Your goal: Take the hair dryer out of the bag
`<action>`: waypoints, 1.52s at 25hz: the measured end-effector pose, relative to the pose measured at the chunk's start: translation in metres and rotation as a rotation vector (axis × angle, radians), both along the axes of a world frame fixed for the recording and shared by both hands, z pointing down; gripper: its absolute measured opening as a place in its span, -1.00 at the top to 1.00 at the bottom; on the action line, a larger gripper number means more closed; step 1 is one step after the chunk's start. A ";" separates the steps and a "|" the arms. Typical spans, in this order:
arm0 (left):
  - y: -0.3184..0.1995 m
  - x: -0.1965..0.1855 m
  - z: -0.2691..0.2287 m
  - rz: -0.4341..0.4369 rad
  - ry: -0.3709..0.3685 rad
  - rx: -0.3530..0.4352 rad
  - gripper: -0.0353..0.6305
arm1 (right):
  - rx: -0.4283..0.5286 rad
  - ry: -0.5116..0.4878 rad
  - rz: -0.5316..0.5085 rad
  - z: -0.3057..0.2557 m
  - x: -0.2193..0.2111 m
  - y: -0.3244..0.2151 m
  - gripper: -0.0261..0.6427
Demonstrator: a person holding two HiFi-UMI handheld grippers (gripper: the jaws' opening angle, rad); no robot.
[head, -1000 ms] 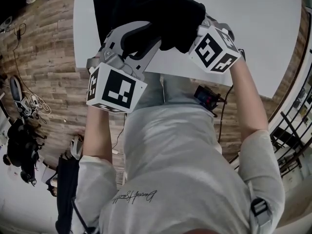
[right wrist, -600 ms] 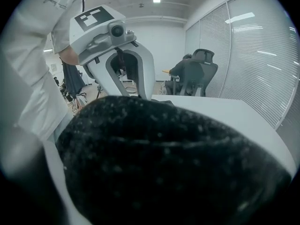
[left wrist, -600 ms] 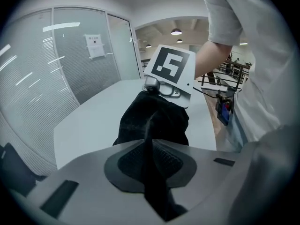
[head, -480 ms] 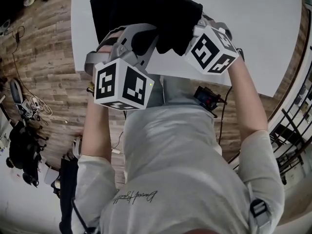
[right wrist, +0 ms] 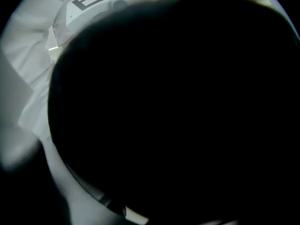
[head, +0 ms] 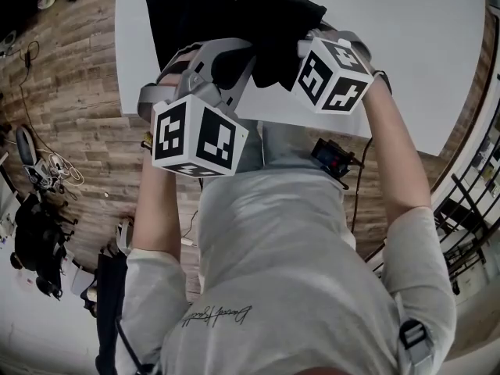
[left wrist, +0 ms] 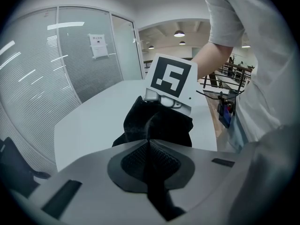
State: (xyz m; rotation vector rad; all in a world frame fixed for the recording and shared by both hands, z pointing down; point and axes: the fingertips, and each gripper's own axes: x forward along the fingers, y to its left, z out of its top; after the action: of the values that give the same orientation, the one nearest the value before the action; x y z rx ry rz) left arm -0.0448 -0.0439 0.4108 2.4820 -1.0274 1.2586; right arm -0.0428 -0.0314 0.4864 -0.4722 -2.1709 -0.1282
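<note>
Bag: black cloth bag (head: 226, 10) lies on the white table (head: 422, 45); its near end sits close to the table's edge in front of you
Hair dryer: not visible in any view; judged to be inside the bag
Left gripper (left wrist: 149, 144): jaws have just been closing; they are now pressed together on a thin fold of the bag's cloth at its near end
Right gripper (head: 306, 47): jaws have just been opening and stand spread wide; its nose is pushed into the bag's near end; dark cloth fills its own view, so you cannot tell what lies between the jaws
Step (judged): you hold the bag with the left and reach in with the right
Risk 1: you are grabbing blind; closing now may catch lining instead of the dryer, and the whole bag lifts
Risk 2: the left pinch holds little cloth; a hard pull could slip it free
Risk 3: the bag is near the edge; dragging it toward you could tip it off the table
</note>
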 end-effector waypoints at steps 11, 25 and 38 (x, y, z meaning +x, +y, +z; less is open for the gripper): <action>0.001 -0.002 0.003 -0.008 -0.001 -0.007 0.83 | -0.083 0.046 -0.027 0.010 -0.002 0.002 0.15; 0.002 -0.002 0.003 0.000 0.002 -0.013 0.83 | -0.074 0.020 -0.035 0.008 -0.001 0.001 0.24; 0.004 -0.004 0.003 0.003 -0.007 -0.018 0.83 | -0.074 0.013 -0.025 0.004 -0.002 0.003 0.29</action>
State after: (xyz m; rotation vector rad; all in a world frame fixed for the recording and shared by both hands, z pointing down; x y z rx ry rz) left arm -0.0483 -0.0397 0.4140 2.4684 -1.0106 1.2721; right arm -0.0445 -0.0282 0.4903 -0.5411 -2.1630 -0.0590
